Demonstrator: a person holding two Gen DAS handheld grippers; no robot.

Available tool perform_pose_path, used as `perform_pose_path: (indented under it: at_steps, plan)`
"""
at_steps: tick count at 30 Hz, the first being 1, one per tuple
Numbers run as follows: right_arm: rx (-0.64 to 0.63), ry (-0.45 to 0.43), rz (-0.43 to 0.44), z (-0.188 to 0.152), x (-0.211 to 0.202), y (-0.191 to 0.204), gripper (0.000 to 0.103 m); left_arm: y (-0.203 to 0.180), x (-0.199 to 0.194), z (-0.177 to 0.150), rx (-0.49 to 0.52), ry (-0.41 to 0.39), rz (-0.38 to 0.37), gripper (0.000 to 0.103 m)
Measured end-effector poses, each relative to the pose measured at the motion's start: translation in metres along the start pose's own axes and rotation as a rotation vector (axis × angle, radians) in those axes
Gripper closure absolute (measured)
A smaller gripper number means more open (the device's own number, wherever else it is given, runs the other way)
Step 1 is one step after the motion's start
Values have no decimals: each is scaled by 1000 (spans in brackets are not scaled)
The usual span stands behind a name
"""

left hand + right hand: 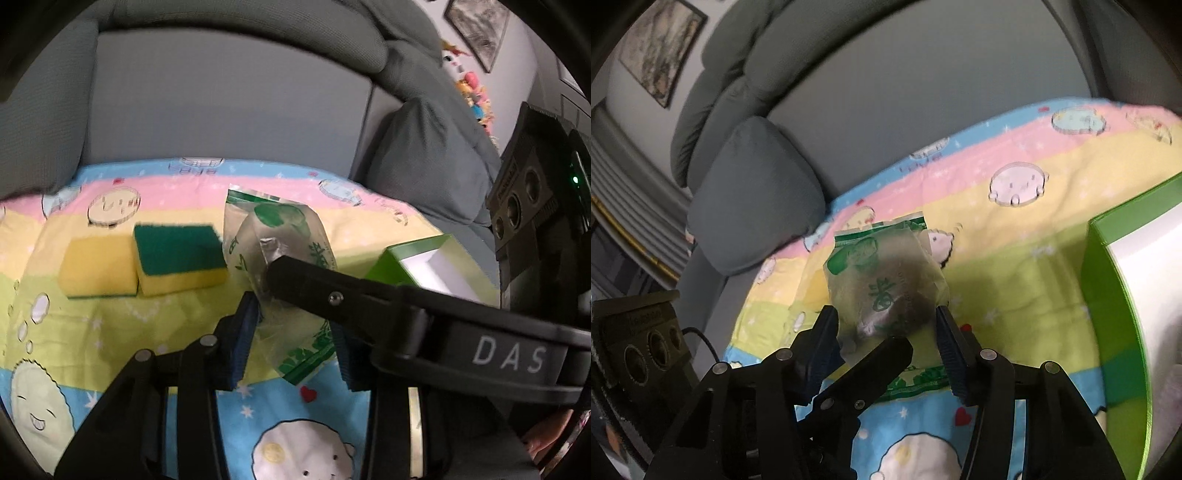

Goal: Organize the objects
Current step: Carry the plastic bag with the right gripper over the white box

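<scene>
A clear plastic packet with green print (284, 254) sits between both grippers above the cartoon blanket (110, 325). My left gripper (295, 317) has its blue pads on either side of the packet, closed on its lower part. My right gripper (888, 325) also holds the same packet (886, 280) between its blue pads; one of its fingers crosses the left wrist view. Two yellow-and-green sponges (181, 254) lie side by side on the blanket left of the packet. An open green box with white inside (424, 262) stands to the right, and also shows in the right wrist view (1123, 295).
The blanket covers a grey sofa seat (221, 110). A grey cushion (424, 155) leans at the right end of the sofa. A framed picture (476, 29) hangs on the wall, with colourful toys (472, 92) below it.
</scene>
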State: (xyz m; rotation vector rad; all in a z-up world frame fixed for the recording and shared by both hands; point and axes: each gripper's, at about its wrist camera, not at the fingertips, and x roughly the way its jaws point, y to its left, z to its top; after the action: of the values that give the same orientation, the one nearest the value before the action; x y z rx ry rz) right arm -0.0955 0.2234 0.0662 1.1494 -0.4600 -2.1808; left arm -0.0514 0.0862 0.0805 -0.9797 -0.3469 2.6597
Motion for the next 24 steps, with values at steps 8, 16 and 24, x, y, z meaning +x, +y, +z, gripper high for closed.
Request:
perform_pose_path:
  at_steps: [8, 16, 24]
  plan:
    - [-37, -99, -40, -4, -47, 19, 46, -27, -29, 4, 54, -66, -81, 66]
    - [-28, -186, -105, -14, -88, 23, 46, -56, -40, 2, 115, -92, -170, 66]
    - [50, -256, -122, -25, -125, 2, 46, -91, -37, -1, 190, -88, -218, 66]
